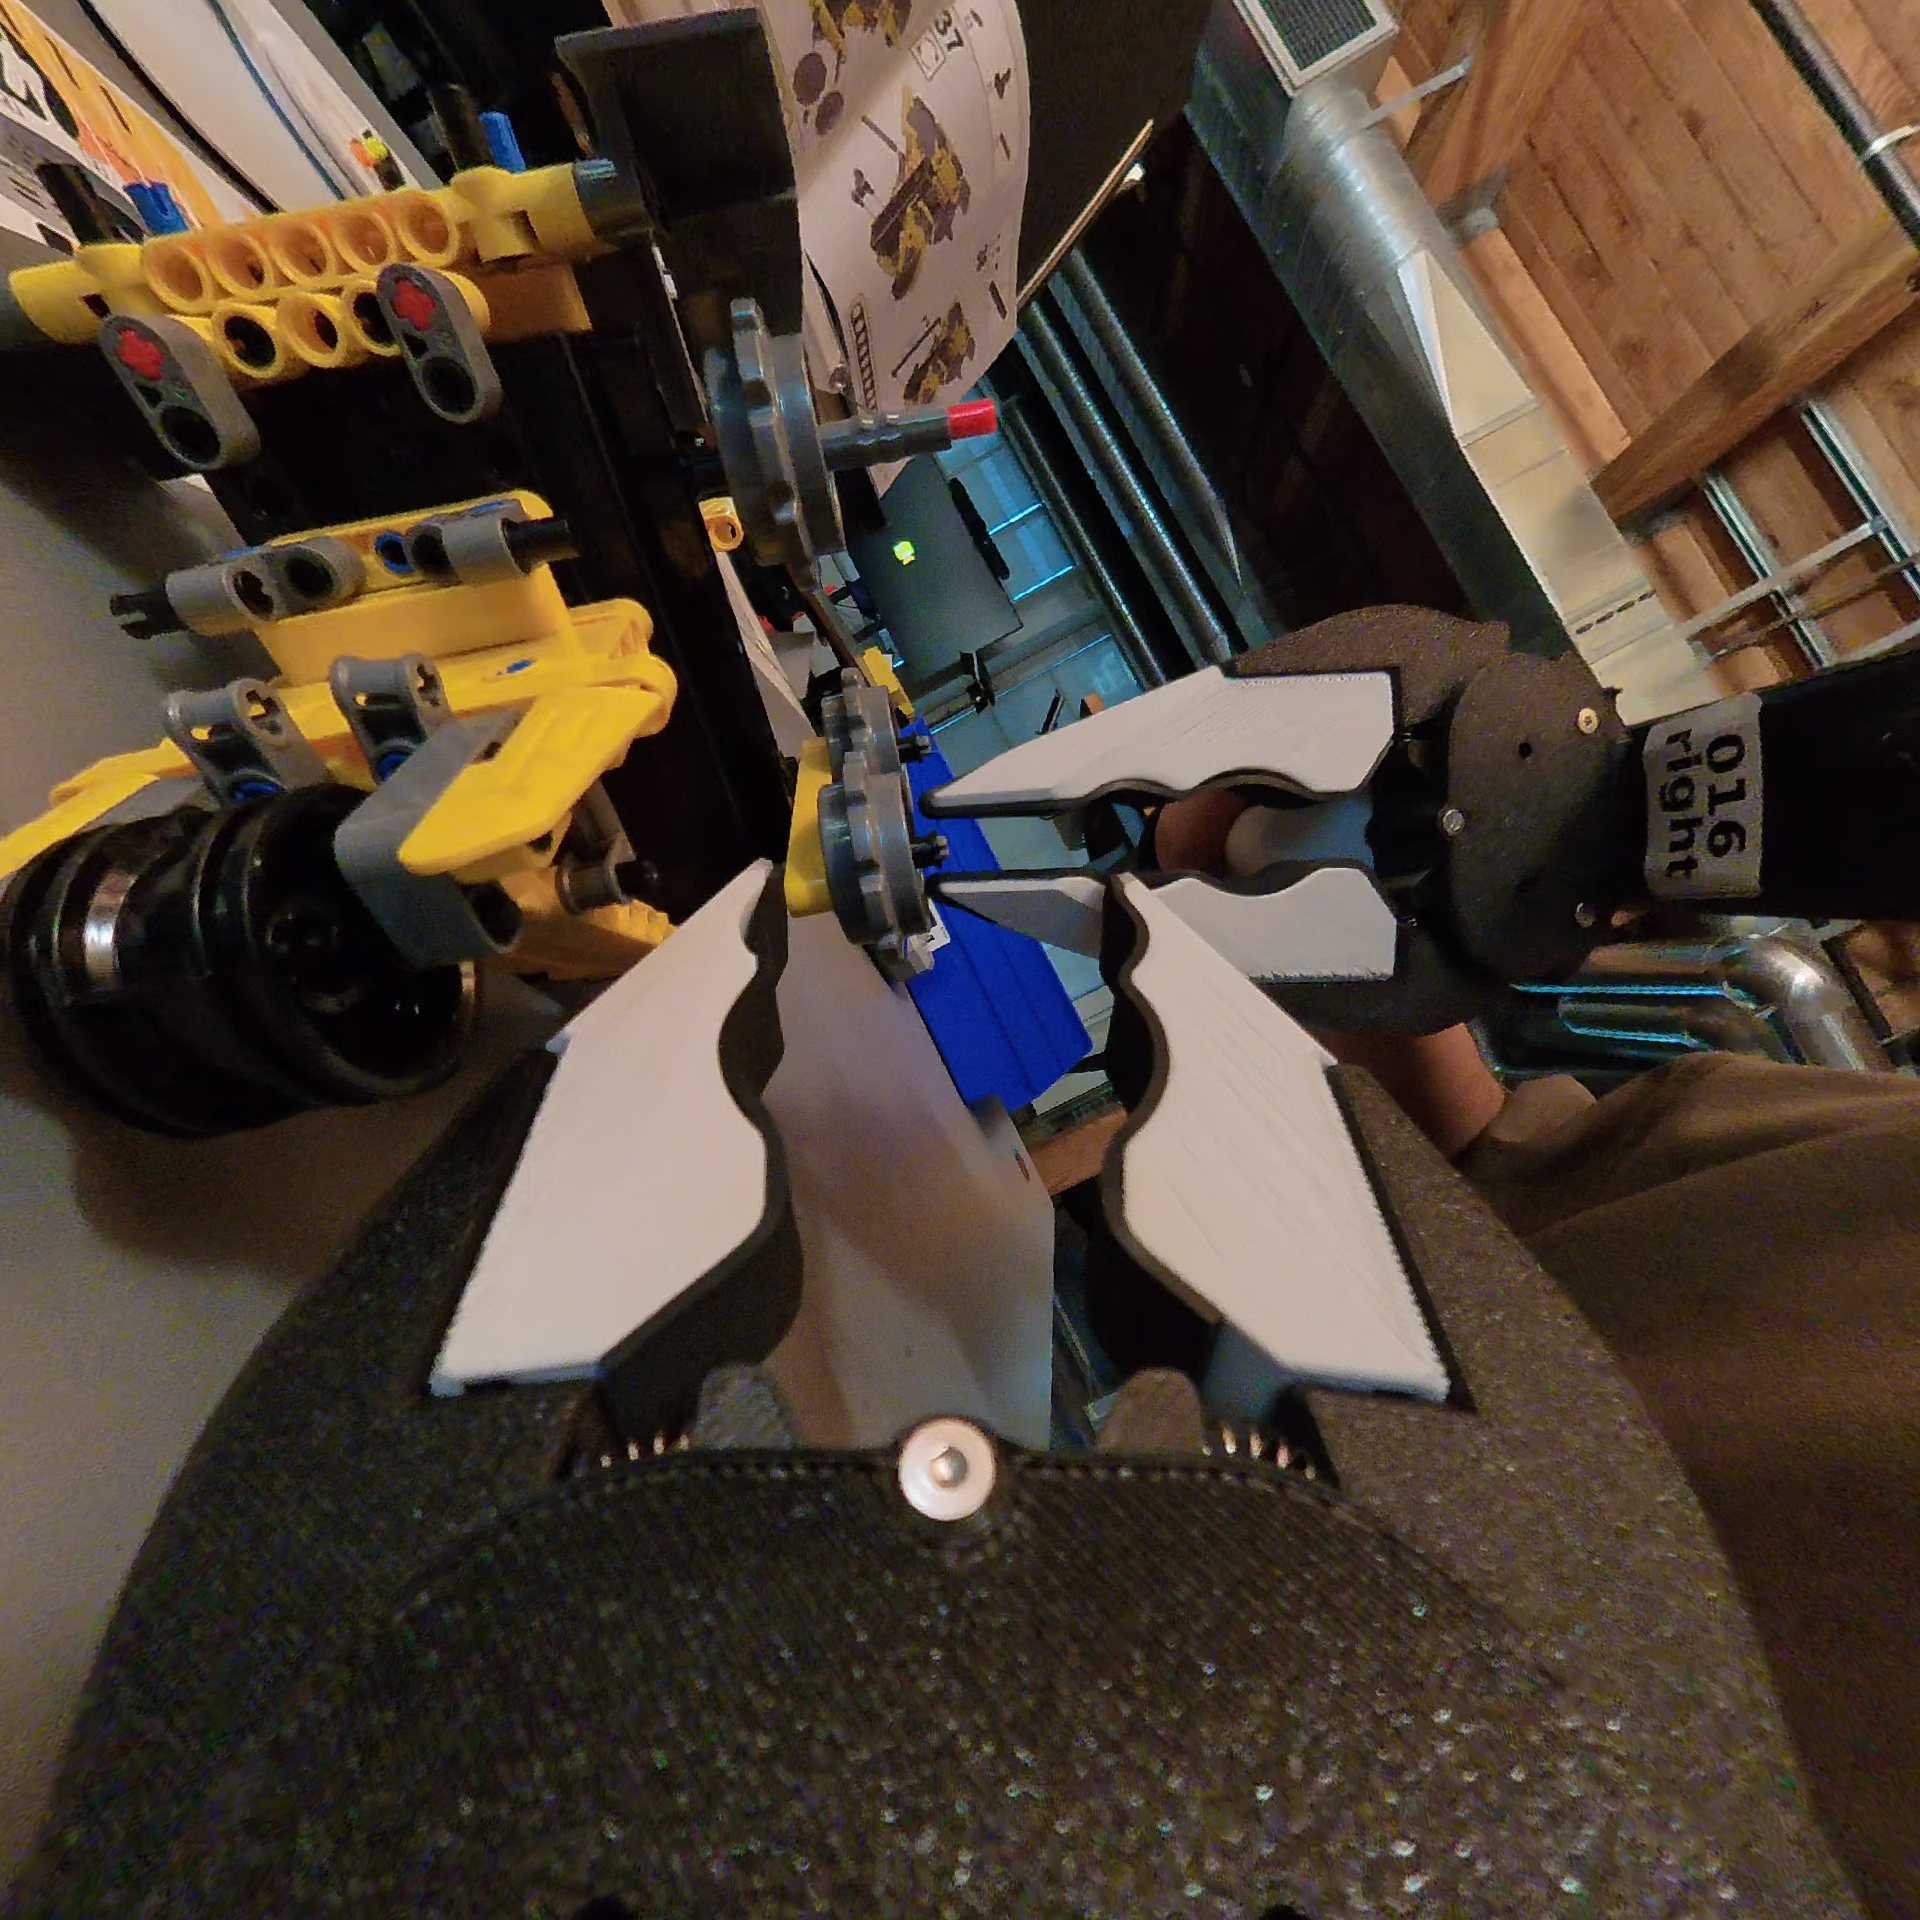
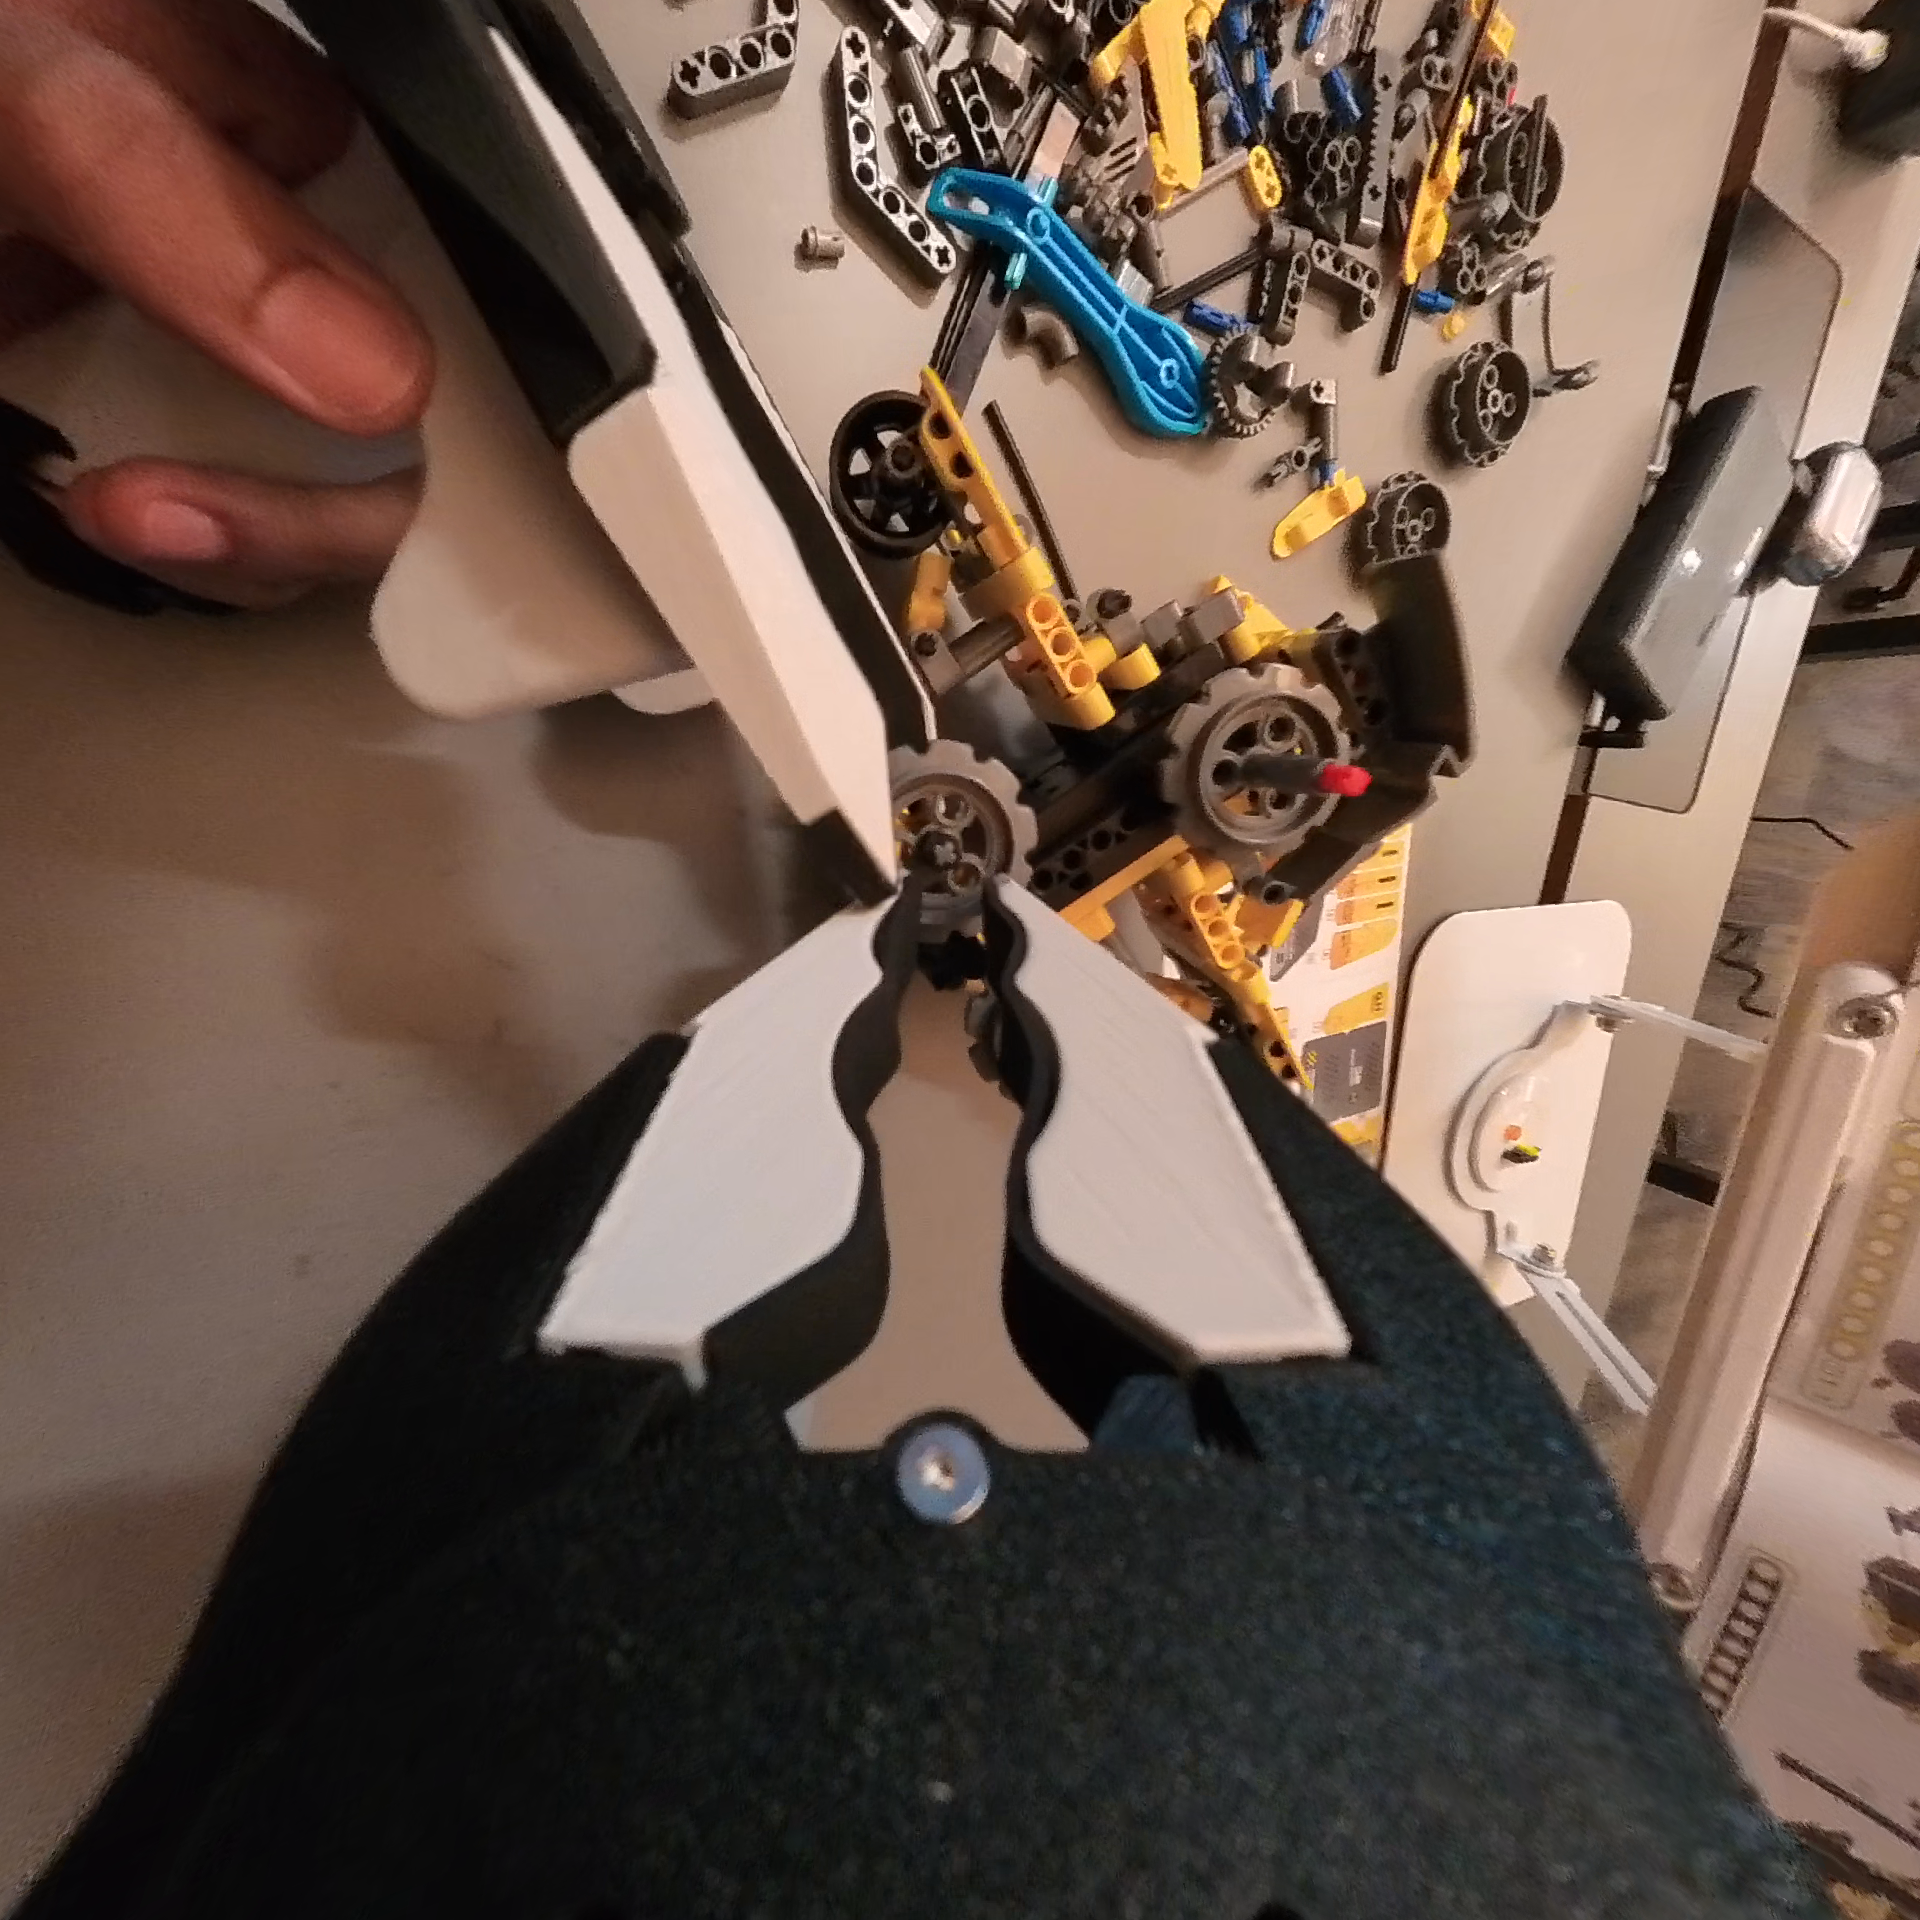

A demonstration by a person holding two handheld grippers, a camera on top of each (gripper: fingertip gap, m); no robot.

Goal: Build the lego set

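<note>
At frame centre, our right claw (image 2: 951, 883) nips the black pin on a grey toothed wheel (image 2: 951, 821); our left claw (image 1: 940, 883) gapes open beside the yellow toy vehicle (image 1: 499, 727).

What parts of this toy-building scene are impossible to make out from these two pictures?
- Right wrist view: what the right gripper pinches at the grey gear; its own fingers cover the spot.
- Right wrist view: the loose parts pile is too small and tangled to sort, and cut off by the top edge.
- Left wrist view: the black wheel is partly hidden by the yellow model.
</note>
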